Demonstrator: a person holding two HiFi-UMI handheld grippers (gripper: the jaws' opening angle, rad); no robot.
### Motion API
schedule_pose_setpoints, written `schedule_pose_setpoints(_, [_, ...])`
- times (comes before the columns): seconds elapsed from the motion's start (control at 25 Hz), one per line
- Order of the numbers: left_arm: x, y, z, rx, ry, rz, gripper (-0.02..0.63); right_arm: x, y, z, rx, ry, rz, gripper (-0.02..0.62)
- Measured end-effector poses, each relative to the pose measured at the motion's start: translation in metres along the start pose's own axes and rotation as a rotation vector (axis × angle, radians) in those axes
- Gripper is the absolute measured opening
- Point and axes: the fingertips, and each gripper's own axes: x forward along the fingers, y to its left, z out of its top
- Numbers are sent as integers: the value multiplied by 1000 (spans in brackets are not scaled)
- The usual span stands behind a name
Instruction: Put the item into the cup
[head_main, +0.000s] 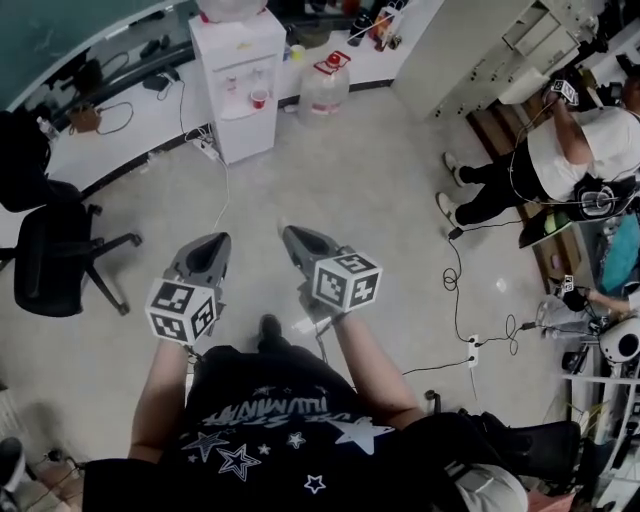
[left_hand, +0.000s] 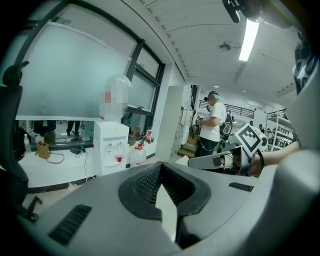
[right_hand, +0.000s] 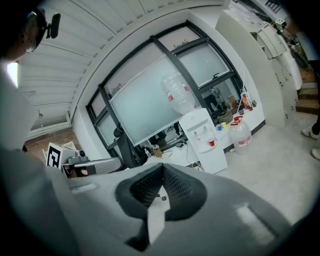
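The white lettering on the black shirt (head_main: 262, 398) cannot be read.

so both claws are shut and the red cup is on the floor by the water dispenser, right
No: the red cup stands in the water dispenser's tap recess, not on the floor (right gripper view). Left claw and right claw are shut.

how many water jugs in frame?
2. The upper jug sits inverted atop the white water dispenser. The floor jug, red-capped, stands on the floor beside the dispenser. Others could be hidden behind furniture or out of frame.
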Motion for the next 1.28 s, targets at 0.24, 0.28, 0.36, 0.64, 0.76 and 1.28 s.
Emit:
schedule_pose_setpoints(0.24, [17, 8, 6, -16, 2, 34, 6, 6, -25, 9, 7, 16, 7, 0])
schedule_pose_setpoints(0.28, [20, 11, 7, -20, 4, 40, 6, 9, -28, 10, 13, 17, 7, 0])
schedule_pose_setpoints(0.36, [25, 18, 9, -24, 7, 49, 6, 15, -33, 12, 22, 19, 11, 0])
schedule_pose_setpoints(0.64, [46, 43, 10, -52, 10, 49, 6, 43, -49, 19, 53, 34, 5, 0])
schedule_pose_setpoints(0.76, [59, 62, 11, -77, 13, 43, 6, 57, -56, 23, 51, 42, -9, 0])
schedule_pose_setpoints(1.28, [126, 162, 40, -86, 41, -23, 6, 158, -100, 67, 60, 72, -99, 0])
